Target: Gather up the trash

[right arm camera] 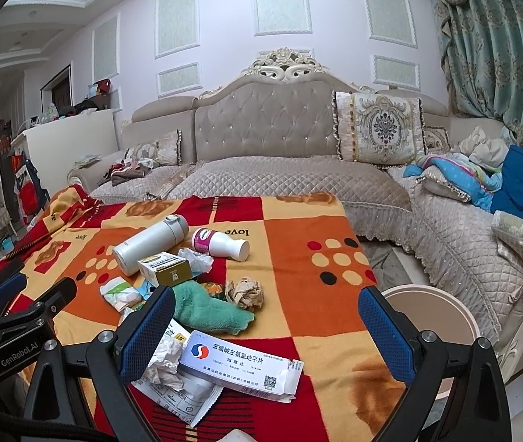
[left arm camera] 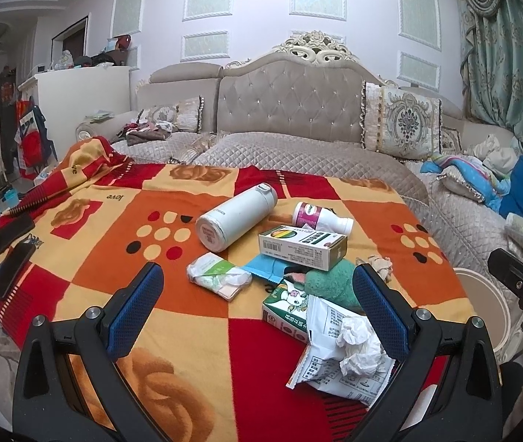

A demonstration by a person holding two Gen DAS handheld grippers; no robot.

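While both grippers, left (left arm camera: 257,309) and right (right arm camera: 263,335), gape empty, the tissue (left arm camera: 359,346) lies nearest, on a wrapper (left arm camera: 320,364): light, soft, pinch its bulk. Beyond the wrapper, the box (left arm camera: 301,246) looks stiff; grip its sides.

fuzzy cloth blanket (left arm camera: 195,331), crumpled paper tissue (left arm camera: 359,346)

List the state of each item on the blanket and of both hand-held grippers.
left hand-held gripper: open, empty
right hand-held gripper: open, empty
white flask: lying on its side, lid shut
pink-label bottle: lying down, capped
medicine box: lying flat, end flap torn open
brown paper: crumpled
white tissue: crumpled, on a wrapper
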